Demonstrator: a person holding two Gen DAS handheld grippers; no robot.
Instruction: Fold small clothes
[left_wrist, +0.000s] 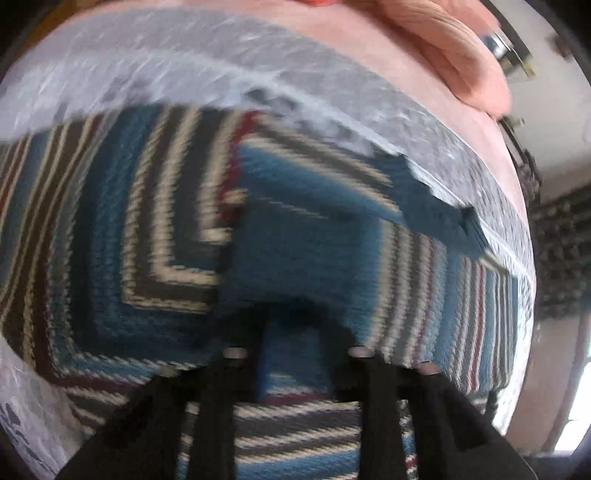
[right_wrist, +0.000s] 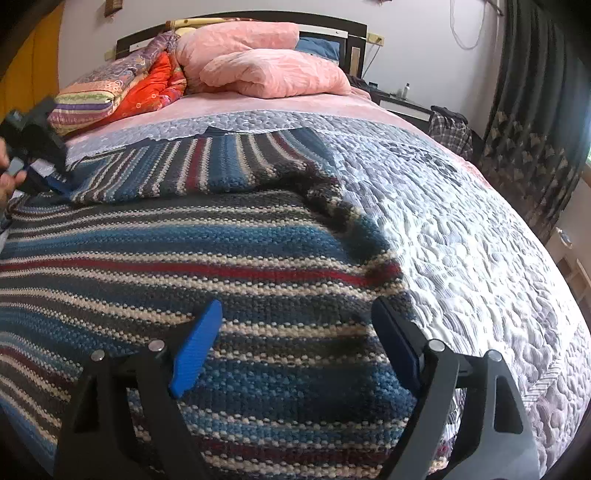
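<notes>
Bedroom w/ a bed (right_wrist: 461, 221) under a pale quilted cover, pink sheet further up. Dark headboard (right_wrist: 354, 22) at the far end, pink pillows (right_wrist: 266, 62) stacked in front of it, orange and patterned folded bedding (right_wrist: 122, 88) to their left. Dark curtain (right_wrist: 535, 110) along the right wall, nightstand (right_wrist: 406, 105) by the bed's far corner.

Striped knit sweater (right_wrist: 221, 258) (blue, grey, cream, red bands) lies spread on the quilt, taking up most of the near/left part of the bed. One section is folded over, so its stripes run at a different angle from the rest; clear in both views. Its right edge is wavy, w/ bare quilt beyond.

Right claw (right_wrist: 295, 343): wide open, nothing between the blue pads (right_wrist: 195, 347), just above the sweater's near part. Can't tell if the tips touch the knit.

Left claw (left_wrist: 295, 350): left wrist view is motion-blurred; black fingers (left_wrist: 229, 369) stand apart w/ sweater (left_wrist: 288, 240) showing in the gap, close over the fabric. Looks open, no grip on the cloth that I can make out. In the right wrist view the left claw (right_wrist: 48, 181) sits at the sweater's far left edge, a hand (right_wrist: 7, 177) on it.
</notes>
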